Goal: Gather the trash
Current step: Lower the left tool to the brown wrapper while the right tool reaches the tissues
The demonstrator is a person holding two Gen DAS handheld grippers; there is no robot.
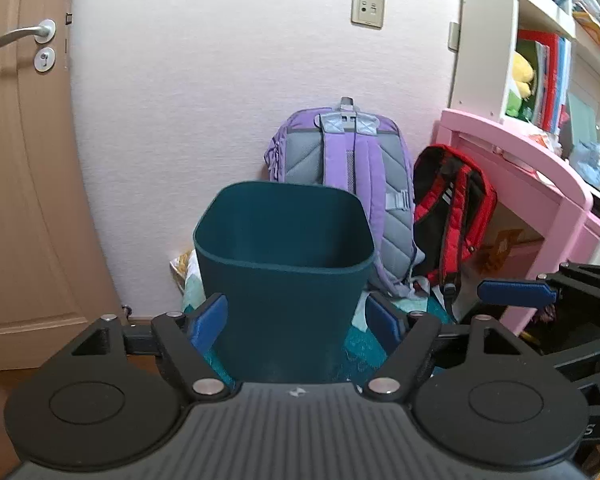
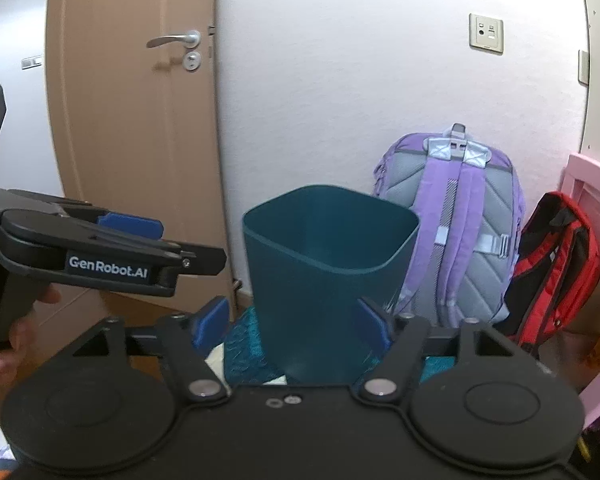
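Note:
A dark teal trash bin [image 1: 284, 264] stands on the floor by the white wall, and in the right wrist view the bin [image 2: 324, 276] shows as well. Its bottom is hidden; no trash is in sight. My left gripper [image 1: 296, 320] is open in front of the bin, with nothing between its blue pads. My right gripper [image 2: 294, 320] is open too and empty, also short of the bin. One blue finger [image 1: 516, 294] of the right gripper reaches in from the right of the left wrist view. The left gripper's finger [image 2: 132, 224] shows at the left, held by a hand [image 2: 16, 332].
A purple backpack [image 1: 356, 168] and a red backpack [image 1: 456, 212] lean behind the bin. A pink desk [image 1: 520, 152] with shelves [image 1: 540, 28] above stands at the right. A brown door [image 1: 24, 184] is at the left. A teal rug [image 1: 360, 348] lies under the bin.

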